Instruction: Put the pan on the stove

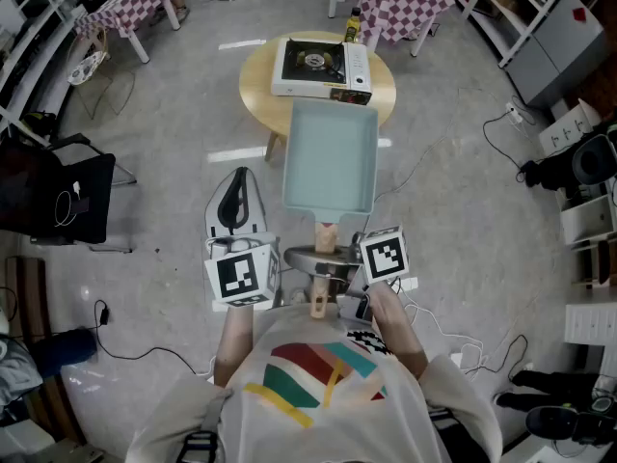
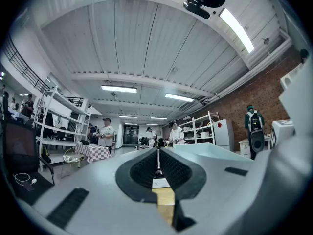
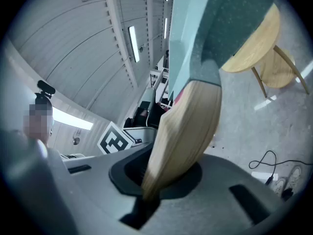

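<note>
I hold a pale teal rectangular pan [image 1: 331, 157] level in the air, just in front of a round wooden table [image 1: 381, 99]. A white portable gas stove [image 1: 320, 66] sits on that table, its burner bare. My right gripper [image 1: 328, 263] is shut on the pan's wooden handle [image 3: 186, 126], which runs between the jaws of the right gripper [image 3: 156, 180] in its own view. The pan's underside [image 3: 225, 28] fills the top there. My left gripper [image 1: 234, 201] hangs left of the pan, touching nothing. In its own view the left gripper [image 2: 157, 168] is shut and points toward the ceiling.
Two checkered-cloth tables [image 1: 125, 8] stand at the back, and a bottle [image 1: 353, 25] stands behind the stove. A black chair [image 1: 58, 201] is on the left, shelving [image 1: 540, 17] on the right. Cables [image 1: 453, 336] trail over the grey floor. People [image 2: 105, 133] stand far off.
</note>
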